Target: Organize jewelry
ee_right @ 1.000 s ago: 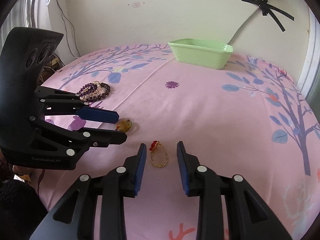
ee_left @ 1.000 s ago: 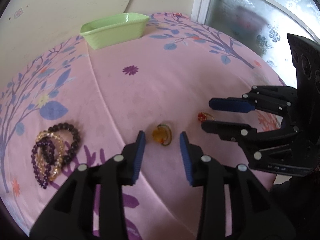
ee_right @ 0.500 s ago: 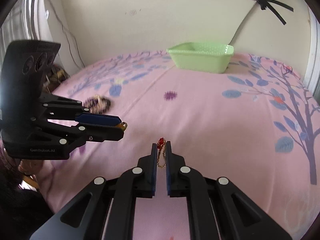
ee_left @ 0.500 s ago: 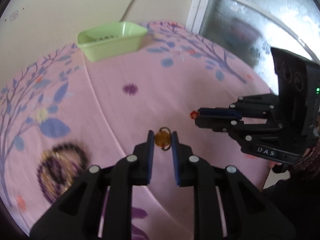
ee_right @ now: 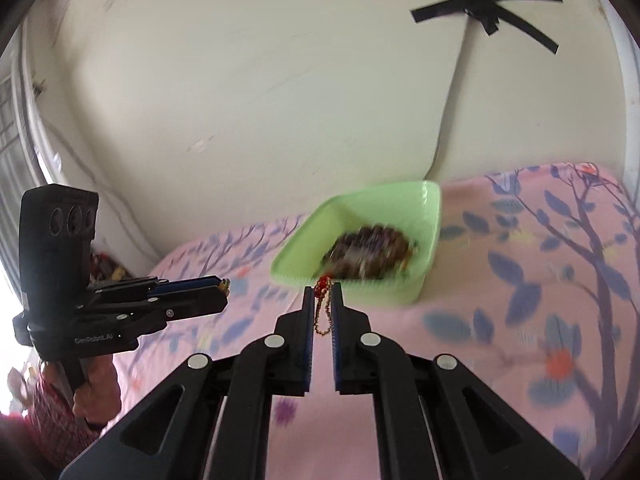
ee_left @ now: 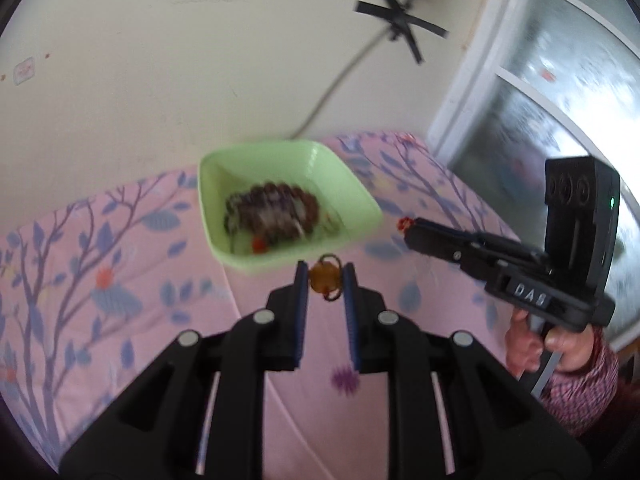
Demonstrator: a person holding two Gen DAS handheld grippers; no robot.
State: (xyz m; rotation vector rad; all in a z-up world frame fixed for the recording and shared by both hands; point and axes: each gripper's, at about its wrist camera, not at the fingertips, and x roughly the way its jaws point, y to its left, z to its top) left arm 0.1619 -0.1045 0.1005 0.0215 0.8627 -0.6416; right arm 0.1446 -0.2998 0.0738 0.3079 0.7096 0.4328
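Observation:
My left gripper (ee_left: 325, 278) is shut on an amber pendant (ee_left: 323, 275) and holds it in the air just short of the green tray (ee_left: 362, 204). My right gripper (ee_right: 322, 294) is shut on a gold chain with a red bead (ee_right: 322, 305), held just before the same tray (ee_right: 434, 216). The tray holds a blurred heap of dark beaded bracelets (ee_left: 272, 210), also in the right wrist view (ee_right: 370, 252). Each gripper shows in the other's view: the right one (ee_left: 410, 228), the left one (ee_right: 222, 286).
The tray sits on a pink flower-print cloth (ee_left: 120, 280) close to the back wall. A cable taped with black strips (ee_left: 400, 20) runs down the wall behind it. A window (ee_left: 560, 100) stands at the right.
Both grippers have lifted their pieces off the cloth and moved forward to the tray. The tray now looks near and large, and its contents show.

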